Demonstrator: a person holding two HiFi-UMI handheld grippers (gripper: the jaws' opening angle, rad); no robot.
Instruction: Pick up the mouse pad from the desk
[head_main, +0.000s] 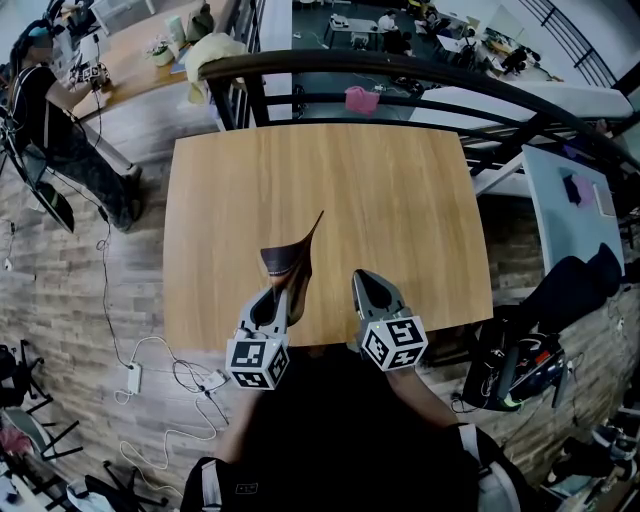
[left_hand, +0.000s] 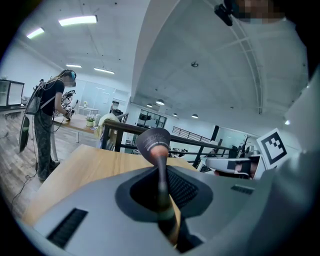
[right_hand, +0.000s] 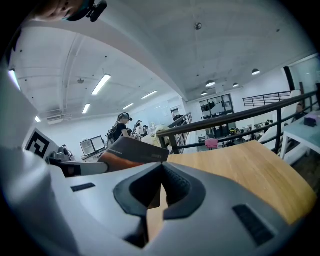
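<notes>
The mouse pad (head_main: 296, 255) is a thin dark sheet with a brown-orange face. It stands up off the wooden desk (head_main: 380, 190), bent and seen nearly edge-on. My left gripper (head_main: 283, 300) is shut on its lower edge near the desk's front edge. In the left gripper view the mouse pad (left_hand: 156, 145) rises straight from between the jaws of the left gripper (left_hand: 164, 202), its top curled over. My right gripper (head_main: 366, 288) hovers just to the right, shut with nothing in it. In the right gripper view the right gripper (right_hand: 160, 192) has its jaws together, and the mouse pad (right_hand: 132, 152) hangs to its left.
A dark metal railing (head_main: 400, 75) runs behind the desk. A person (head_main: 50, 110) stands at another table far left. Cables and a power strip (head_main: 135, 378) lie on the floor at the left. A black bag (head_main: 520, 365) sits at the right, by a white table (head_main: 575, 215).
</notes>
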